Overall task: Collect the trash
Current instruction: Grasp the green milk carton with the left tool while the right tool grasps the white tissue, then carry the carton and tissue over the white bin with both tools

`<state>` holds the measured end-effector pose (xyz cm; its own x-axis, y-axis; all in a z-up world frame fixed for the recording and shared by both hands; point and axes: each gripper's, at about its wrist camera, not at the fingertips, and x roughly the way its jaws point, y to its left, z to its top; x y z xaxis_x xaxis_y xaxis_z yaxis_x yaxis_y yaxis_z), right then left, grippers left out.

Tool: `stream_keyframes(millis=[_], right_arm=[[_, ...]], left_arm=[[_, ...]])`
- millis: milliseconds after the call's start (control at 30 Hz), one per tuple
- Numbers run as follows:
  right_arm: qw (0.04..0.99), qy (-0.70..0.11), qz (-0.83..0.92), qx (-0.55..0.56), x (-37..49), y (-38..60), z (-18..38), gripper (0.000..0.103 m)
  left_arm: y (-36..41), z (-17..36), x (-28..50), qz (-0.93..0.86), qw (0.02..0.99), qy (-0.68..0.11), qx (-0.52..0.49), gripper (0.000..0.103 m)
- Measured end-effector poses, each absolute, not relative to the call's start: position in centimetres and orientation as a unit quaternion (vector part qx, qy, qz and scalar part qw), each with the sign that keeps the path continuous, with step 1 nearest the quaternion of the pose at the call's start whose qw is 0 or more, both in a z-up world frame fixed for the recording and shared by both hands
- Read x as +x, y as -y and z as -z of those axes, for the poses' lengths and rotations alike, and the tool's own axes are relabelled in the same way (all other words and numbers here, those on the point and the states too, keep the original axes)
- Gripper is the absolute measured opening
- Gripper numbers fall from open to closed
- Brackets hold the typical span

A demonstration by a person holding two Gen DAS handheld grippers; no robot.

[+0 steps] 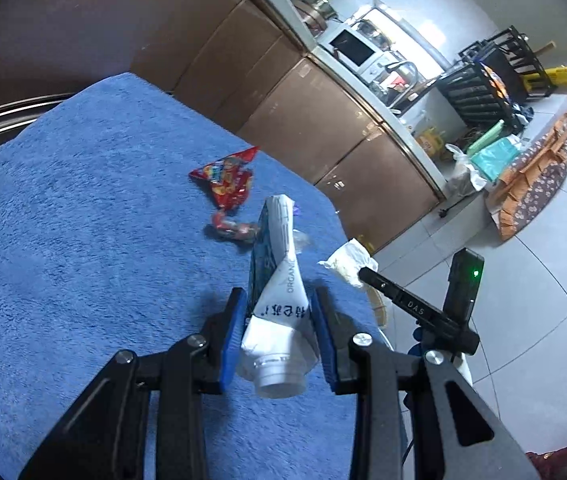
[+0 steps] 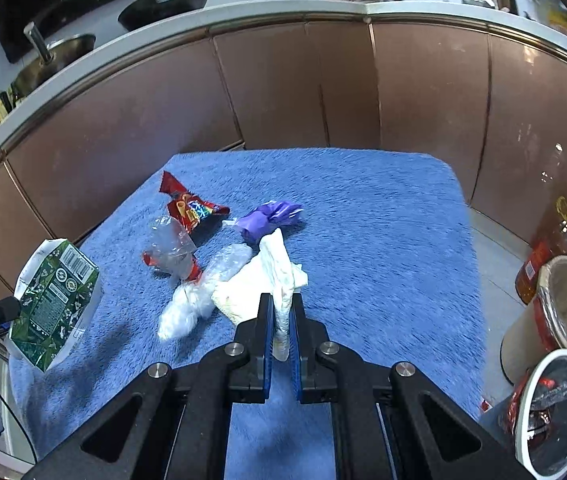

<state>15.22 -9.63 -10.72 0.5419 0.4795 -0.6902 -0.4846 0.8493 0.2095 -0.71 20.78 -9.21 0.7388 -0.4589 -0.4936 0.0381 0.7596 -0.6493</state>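
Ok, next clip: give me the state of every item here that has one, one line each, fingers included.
Left gripper: fingers shut on the milk carton.
Milk carton: crushed, capped, lifted off the towel.
Right gripper: fingers shut on the white tissue.
White tissue: crumpled, pinched at one end.
Red snack wrapper: torn open, lying on the blue towel.
Purple wrapper: scrunched, on the towel.
Clear plastic bag: crumpled, on the towel.
White bin: open, trash inside.

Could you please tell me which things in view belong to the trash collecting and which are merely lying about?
Job:
milk carton in left gripper
tissue in right gripper
red snack wrapper
purple wrapper
clear plastic bags
white bin

Lying about:
microwave
oil bottle
pan
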Motion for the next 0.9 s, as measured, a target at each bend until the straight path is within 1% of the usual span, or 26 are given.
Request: stream_keyframes(millis=[300, 500, 700, 900], right_arm=[[0.891, -0.366, -0.263, 0.043, 13.2, 13.6, 9.7, 0.007], [0.908, -0.346, -0.225, 0.077, 12.4, 18.4, 9.2, 0.007], [0.925, -0.333, -0.135, 0.120, 11.7, 26.5, 9.7, 0.007], [0.931, -0.331, -0.016, 0.154, 10.9, 35.8, 11.1, 0.007]], left_arm=[[-17.7, 6.3, -0.1, 0.182, 0.877, -0.326, -0.302, 0.032], [-13.3, 4.2, 2.7, 0.230, 0.871, -0.333, -0.281, 0.032], [-5.0, 2.6, 7.8, 0.298, 0.853, -0.351, -0.245, 0.032], [6.6, 1.6, 13.6, 0.373, 0.830, -0.370, -0.187, 0.032]])
